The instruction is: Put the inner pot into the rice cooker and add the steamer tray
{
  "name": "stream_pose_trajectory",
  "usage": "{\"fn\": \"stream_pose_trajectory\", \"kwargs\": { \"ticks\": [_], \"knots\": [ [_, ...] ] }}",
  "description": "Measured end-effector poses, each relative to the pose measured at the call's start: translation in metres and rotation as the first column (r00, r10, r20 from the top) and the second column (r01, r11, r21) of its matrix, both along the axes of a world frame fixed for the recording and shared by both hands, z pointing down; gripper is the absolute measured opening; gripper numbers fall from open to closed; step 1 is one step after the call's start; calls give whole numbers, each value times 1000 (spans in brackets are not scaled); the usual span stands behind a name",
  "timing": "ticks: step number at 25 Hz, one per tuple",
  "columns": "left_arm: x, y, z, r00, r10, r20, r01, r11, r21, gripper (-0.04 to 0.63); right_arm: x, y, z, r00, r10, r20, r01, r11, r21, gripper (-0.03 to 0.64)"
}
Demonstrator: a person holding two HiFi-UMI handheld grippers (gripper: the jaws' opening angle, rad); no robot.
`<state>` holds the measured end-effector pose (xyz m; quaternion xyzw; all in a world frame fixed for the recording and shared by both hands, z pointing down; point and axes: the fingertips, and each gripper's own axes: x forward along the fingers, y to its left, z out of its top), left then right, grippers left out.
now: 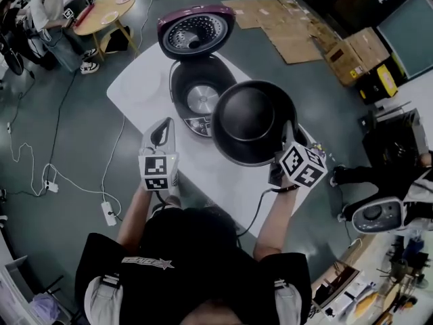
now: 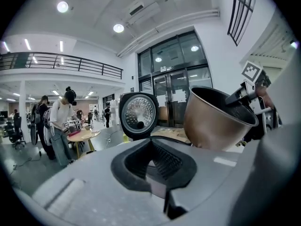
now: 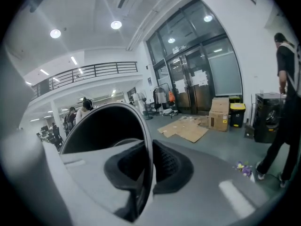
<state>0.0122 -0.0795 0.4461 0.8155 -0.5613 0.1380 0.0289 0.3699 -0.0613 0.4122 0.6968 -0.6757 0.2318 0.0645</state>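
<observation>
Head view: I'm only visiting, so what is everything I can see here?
Rice cooker: one, dark, purple lid open, on the white table.
Inner pot: one, black, held tilted over the cooker's front right.
Round table: one, wooden, top left, a person beside it.
Flattened cardboard: several sheets, brown, on the floor behind.
Cardboard boxes: a few, brown, far right.
Power strip: one, white, on the floor at left.
Left gripper: grey, jaws together, empty.
Right gripper: grey, clamped on the pot's rim.

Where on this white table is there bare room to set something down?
The near strip of the table, between the left gripper and right gripper, under the held inner pot. The open rice cooker crowds the far side.
</observation>
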Motion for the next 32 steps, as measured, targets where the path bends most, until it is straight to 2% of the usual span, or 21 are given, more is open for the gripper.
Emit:
{"fn": "stream_pose_trajectory", "kwargs": {
  "ticks": [10, 17, 23, 32],
  "knots": [
    [-52, -44, -7, 999, -33, -7, 33, 999, 16, 11, -63, -75, -18, 998, -67, 3, 67, 997, 39, 31],
    [-87, -67, -3, 997, -75, -12, 75, 997, 13, 11, -98, -126, -8, 993, -119, 14, 119, 993, 23, 37],
    [-107, -78, 7, 994, -105, -9, 105, 994, -9, 11, -117, -157, 18, 990, -137, 19, 137, 990, -32, 40],
    [-116, -95, 34, 992, -128, -14, 127, 989, -70, 11, -125, -191, 68, 990, -136, 34, 139, 979, -149, 40]
  ]
}}
